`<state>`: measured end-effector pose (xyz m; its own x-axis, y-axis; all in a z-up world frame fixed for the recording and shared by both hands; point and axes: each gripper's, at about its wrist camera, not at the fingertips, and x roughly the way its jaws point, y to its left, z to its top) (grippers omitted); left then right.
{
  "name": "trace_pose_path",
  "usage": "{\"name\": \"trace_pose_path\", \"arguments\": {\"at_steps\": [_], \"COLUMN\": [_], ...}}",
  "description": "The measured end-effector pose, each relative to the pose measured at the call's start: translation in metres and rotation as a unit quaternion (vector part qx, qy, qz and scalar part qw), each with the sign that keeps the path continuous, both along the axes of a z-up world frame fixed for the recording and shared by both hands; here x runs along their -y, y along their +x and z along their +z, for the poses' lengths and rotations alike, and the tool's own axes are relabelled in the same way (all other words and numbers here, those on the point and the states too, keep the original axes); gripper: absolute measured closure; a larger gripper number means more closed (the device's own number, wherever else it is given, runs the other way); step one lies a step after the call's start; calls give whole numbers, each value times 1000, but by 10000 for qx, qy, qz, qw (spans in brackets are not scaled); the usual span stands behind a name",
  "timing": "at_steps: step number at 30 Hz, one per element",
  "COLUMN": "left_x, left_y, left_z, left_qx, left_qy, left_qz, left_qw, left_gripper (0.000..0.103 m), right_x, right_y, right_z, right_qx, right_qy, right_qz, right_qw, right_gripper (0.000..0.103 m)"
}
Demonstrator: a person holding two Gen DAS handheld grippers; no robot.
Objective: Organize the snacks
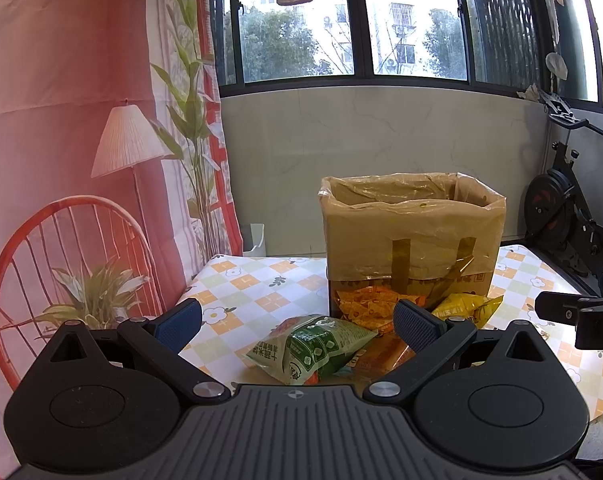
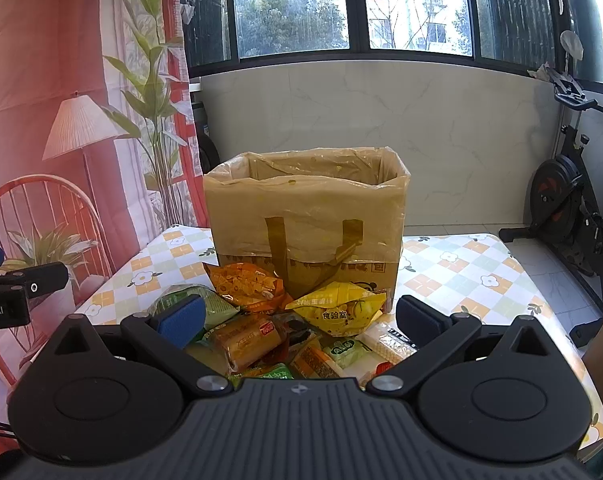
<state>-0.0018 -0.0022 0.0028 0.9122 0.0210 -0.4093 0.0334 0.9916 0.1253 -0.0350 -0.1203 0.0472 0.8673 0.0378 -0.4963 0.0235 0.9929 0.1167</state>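
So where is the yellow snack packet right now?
In the right wrist view the yellow snack packet lies on the table in front of the cardboard box, right of the orange packet.

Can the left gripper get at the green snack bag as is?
Probably yes. The left gripper is open, and the green snack bag lies on top of the pile right between its fingers, nothing over it. The cardboard box stands behind.

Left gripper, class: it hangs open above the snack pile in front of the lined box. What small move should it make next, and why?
Probably lower the left gripper onto the green snack bag and close on it. The fingers stand apart with nothing between them, the bag lies on top of the pile right ahead, and the cardboard box behind it stands open at the top, ready to take snacks.
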Motion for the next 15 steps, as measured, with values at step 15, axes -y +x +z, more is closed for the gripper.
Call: {"name": "trace_pose_path", "arguments": {"at_steps": [15], "left_x": [1], "left_y": [0], "left_z": [-1], "left_qx": [2], "left_qy": [8], "left_qz": [7], "left_qw": [10000], "left_gripper": [0], "right_x": [0], "right_y": [0], "right_z": [0], "right_qx": [-10], "right_qy": [4], "right_qz": [2], "right_qw": [10000], "right_gripper": [0]}}
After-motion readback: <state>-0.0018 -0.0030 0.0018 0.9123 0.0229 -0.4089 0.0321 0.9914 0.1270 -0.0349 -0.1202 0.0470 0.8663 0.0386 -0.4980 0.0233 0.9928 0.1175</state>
